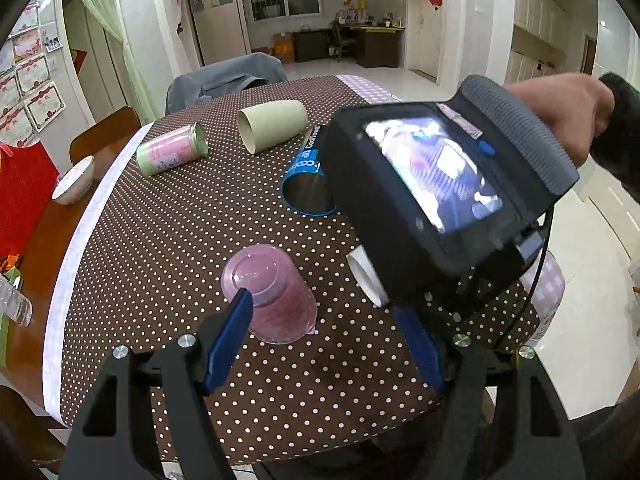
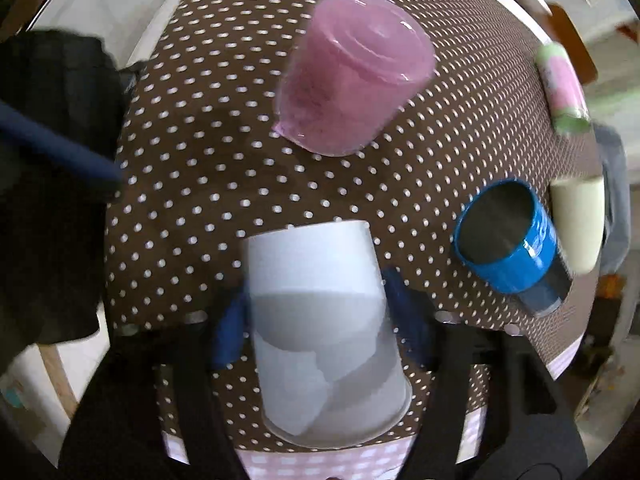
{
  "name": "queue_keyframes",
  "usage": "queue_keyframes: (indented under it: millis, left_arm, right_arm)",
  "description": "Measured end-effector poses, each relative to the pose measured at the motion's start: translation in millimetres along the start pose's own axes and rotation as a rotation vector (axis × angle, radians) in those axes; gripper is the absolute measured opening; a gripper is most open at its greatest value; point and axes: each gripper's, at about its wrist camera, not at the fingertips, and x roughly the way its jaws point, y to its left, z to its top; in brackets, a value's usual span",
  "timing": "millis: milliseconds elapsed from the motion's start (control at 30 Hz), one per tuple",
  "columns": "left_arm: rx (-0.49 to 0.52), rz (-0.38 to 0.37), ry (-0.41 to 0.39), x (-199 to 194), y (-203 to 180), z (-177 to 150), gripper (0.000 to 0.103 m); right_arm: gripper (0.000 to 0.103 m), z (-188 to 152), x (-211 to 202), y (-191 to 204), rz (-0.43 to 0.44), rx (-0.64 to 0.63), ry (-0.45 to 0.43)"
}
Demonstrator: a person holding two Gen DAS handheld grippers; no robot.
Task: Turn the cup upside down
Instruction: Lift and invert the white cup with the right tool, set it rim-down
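Note:
A white cup (image 2: 324, 328) is held between the blue fingers of my right gripper (image 2: 320, 320), which is shut on it; its wide rim points toward the camera and it hangs over the dotted table (image 2: 192, 184). In the left wrist view only the cup's rim (image 1: 366, 280) shows under the right gripper's body. A pink translucent cup (image 1: 268, 296) (image 2: 352, 80) stands upside down on the table. My left gripper (image 1: 324, 312) is open and empty just behind the pink cup.
A blue cup (image 1: 308, 184) (image 2: 508, 236), a cream cup (image 1: 272, 124) (image 2: 580, 216) and a pink-and-green cup (image 1: 172, 154) (image 2: 560, 80) lie on their sides. A white bowl (image 1: 74, 180) and a red bag (image 1: 24, 196) sit at the left. A grey chair (image 1: 224, 76) stands behind the table.

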Motion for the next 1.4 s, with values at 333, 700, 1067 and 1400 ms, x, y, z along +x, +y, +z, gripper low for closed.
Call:
queue_keyframes:
  millis: [333, 700, 1067, 1400]
  left_arm:
    - [0.024, -0.037, -0.041, -6, 1, 4, 0.072]
    - [0.037, -0.074, -0.095, -13, 4, 20, 0.072]
    - [0.020, -0.092, -0.125, -9, 7, 41, 0.072]
    - [0.009, -0.089, -0.121, -2, 6, 48, 0.072]
  right_arm:
    - [0.061, -53, -45, -45, 0.031, 0.507, -0.293]
    - [0.061, -105, -73, -70, 0.055, 1.088, -0.687]
    - [0.061, -120, -58, -63, -0.210, 1.491, -0.863]
    - [0.062, -118, -19, -72, -0.304, 1.610, -0.729]
